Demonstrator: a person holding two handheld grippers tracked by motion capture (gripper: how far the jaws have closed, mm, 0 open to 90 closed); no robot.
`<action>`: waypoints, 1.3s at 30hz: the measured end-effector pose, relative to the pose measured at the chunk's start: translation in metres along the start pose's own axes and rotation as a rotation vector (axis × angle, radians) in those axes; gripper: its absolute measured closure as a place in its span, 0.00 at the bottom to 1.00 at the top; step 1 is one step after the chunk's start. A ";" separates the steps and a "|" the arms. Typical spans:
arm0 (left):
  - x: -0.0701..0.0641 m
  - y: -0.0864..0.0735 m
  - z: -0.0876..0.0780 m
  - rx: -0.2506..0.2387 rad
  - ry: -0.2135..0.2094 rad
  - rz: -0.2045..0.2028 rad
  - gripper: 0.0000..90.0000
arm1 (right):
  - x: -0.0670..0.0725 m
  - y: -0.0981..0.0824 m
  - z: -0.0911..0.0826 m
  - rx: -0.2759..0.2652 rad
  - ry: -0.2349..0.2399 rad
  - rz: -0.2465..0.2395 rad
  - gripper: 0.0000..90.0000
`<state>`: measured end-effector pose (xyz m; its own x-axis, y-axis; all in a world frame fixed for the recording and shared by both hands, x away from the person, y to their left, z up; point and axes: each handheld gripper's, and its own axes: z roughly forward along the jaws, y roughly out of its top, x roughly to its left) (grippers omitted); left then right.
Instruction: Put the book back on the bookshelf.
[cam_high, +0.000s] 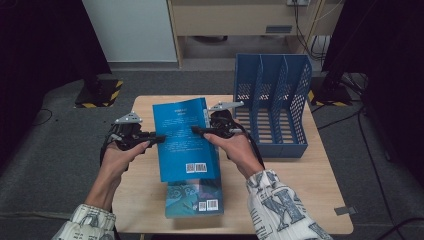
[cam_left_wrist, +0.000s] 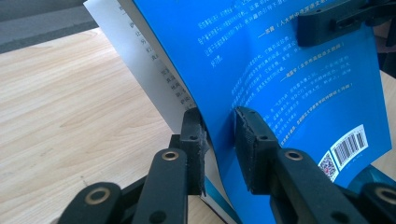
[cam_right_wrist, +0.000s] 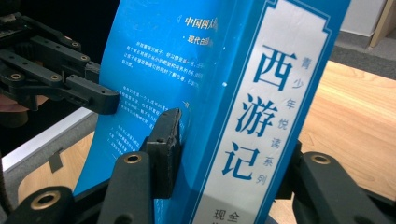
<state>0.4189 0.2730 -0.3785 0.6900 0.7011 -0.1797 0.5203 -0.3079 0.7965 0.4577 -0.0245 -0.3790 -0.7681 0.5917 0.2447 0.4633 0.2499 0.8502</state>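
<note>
Above the table, both tools clamp the blue book, half-hiding another book.

A light wooden table stands on grey carpet, with a small grey tag lying near its right front corner. Behind it, a white wall panel and a pale wooden cabinet line the far side, cables hanging at the cabinet's right. Black stands flank the table, the left one on a yellow-and-black striped base, and both far sides of the room sit in deep shadow.
</note>
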 end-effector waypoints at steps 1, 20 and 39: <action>0.000 0.001 0.000 0.001 0.002 -0.001 0.81 | 0.000 0.000 0.000 -0.002 -0.001 -0.001 0.61; 0.006 0.011 0.004 0.000 0.022 0.019 0.82 | -0.005 0.007 0.004 -0.016 -0.016 -0.002 0.62; 0.012 0.035 0.009 -0.033 0.101 0.045 0.83 | -0.019 0.023 0.010 -0.070 -0.047 -0.035 0.63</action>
<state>0.4501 0.2643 -0.3581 0.6571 0.7490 -0.0851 0.4719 -0.3207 0.8213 0.4874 -0.0226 -0.3690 -0.7609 0.6195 0.1930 0.4032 0.2182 0.8887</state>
